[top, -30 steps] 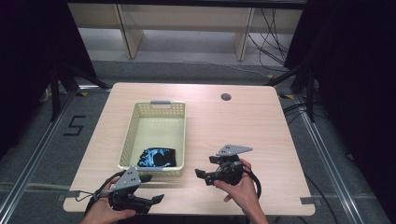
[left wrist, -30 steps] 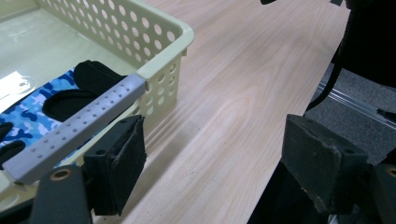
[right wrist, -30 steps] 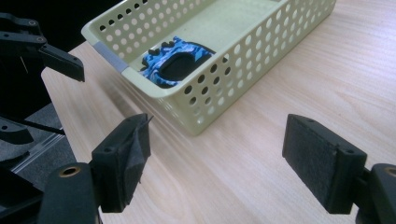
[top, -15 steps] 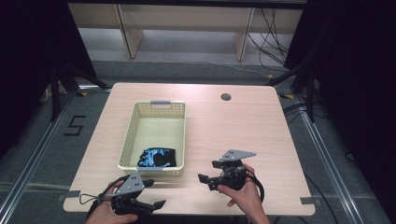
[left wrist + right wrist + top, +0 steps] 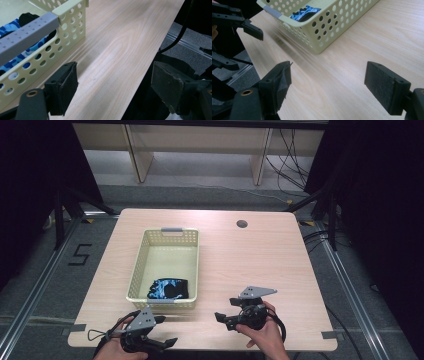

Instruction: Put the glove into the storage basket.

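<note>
At the near left corner of the worktop (image 5: 260,260), the left gripper (image 5: 162,342) hangs with its jaws wide apart and nothing between them. Just beyond it stands the pale yellow basket (image 5: 142,257), and the blue and black cloth (image 5: 168,288) lies inside at its near end. To the right, the right gripper (image 5: 223,317) has its jaws apart and empty, low over bare wood, pointing toward the basket.
</note>
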A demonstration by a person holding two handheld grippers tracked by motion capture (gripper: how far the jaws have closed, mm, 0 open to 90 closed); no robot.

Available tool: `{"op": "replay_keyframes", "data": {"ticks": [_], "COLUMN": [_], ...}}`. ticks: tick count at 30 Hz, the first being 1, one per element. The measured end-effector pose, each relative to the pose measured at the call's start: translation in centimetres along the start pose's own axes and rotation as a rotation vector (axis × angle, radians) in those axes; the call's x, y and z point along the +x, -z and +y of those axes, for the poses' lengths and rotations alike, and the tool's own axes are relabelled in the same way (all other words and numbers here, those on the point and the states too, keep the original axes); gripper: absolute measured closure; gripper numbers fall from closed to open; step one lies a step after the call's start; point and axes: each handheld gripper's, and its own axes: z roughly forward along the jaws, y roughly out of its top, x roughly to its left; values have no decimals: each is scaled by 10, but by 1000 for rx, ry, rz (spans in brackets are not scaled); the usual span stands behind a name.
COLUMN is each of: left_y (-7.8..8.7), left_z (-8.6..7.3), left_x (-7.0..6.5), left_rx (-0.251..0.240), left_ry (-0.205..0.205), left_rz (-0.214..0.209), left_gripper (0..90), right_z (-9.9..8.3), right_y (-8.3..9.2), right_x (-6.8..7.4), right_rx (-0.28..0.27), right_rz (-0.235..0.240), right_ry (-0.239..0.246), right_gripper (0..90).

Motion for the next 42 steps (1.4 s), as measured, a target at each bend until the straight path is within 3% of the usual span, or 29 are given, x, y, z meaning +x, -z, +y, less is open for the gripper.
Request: {"op": "replay_keyframes", "data": {"ticks": [2, 3, 4, 5, 6, 7, 8, 9, 11, 12, 13, 15, 17, 19, 20, 21, 22, 23, 24, 25, 28, 29, 30, 31, 32, 35, 38, 39, 42], "left_y": [0, 0, -1, 0, -1, -2, -2, -2, -2, -3, -3, -3, -5, -6, -7, -7, -7, -9, -9, -9, -11, -12, -12, -12, -12, -14, -13, -13, -13], "left_z": [-1, -1, -2, -2, -3, -4, -4, -5, -5, -6, -7, -7, -9, -10, -11, -11, -11, -13, -13, -13, -14, -15, -15, -16, -15, -17, -18, -17, -18], "left_x": [1, 2, 1, 2, 1, -1, 0, 0, 1, -1, -2, 0, -3, -2, -3, -2, -2, -5, -4, -3, -5, -5, -5, -5, -4, -5, -6, -5, -6], "left_rx": [9, 16, 16, 35, 29, 12, 25, 37, 46, 36, 37, 58, 45, 70, 57, 64, 72, 60, 75, 85, 86, 92, 96, 99, 103, 108, 105, 104, 111], "left_ry": [-13, -29, -17, -39, -13, 2, -20, -9, -45, -23, -11, -53, -8, -27, -27, -37, -39, 0, -13, -32, -16, -24, -32, -33, -56, -32, -30, -54, -61], "left_rz": [-2, -2, -1, 1, 5, -7, -4, -1, -4, -7, -4, -12, -19, -15, -25, -28, -28, -33, -29, -25, -32, -29, -30, -34, -35, -28, -40, -39, -35], "left_gripper": [209, 209, 209, 209, 209, 209, 209, 209, 209, 209, 209, 209, 208, 206, 205, 203, 201, 201, 200, 199, 199, 199, 198, 199, 199, 198, 198, 198, 198], "right_z": [-3, -4, -5, -7, -8, -9, -10, -11, -14, -15, -16, -19, -21, -24, -25, -27, -28, -30, -31, -33, -37, -39, -40, -42, -43, -47, -51, -52, -55], "right_y": [2, 2, 2, 2, 2, 3, 3, 3, 5, 7, 6, 7, 8, 10, 10, 10, 10, 10, 11, 10, 11, 11, 12, 11, 12, 13, 14, 15, 18], "right_x": [3, 1, 1, 4, 1, 3, 0, 1, 1, 4, 1, 1, 1, 2, 1, 4, 1, 1, 4, 1, 2, 4, 4, 5, 3, 6, 5, 5, 5], "right_rx": [12, 10, 9, 13, 12, 18, 8, 10, 11, 23, 9, 11, 18, 24, 22, 26, 18, 22, 40, 26, 38, 44, 54, 56, 52, 60, 58, 68, 64], "right_rz": [-6, -18, 3, 9, -2, -4, 3, 11, -8, -5, 5, 2, 0, -24, -7, 1, -9, -10, -17, -14, -19, -9, -32, -10, -18, -33, -33, -25, -34], "right_ry": [-34, -6, -12, -44, -17, -37, 1, -19, -12, -42, -15, -14, -12, -17, -19, -57, -23, -25, -53, -22, -23, -50, -35, -49, -29, -39, -16, -29, -31], "right_gripper": [226, 226, 225, 224, 223, 222, 221, 221, 220, 219, 218, 216, 204, 195, 193, 191, 187, 181, 178, 178, 179, 179, 179, 179, 179, 178, 177, 176, 174]}}
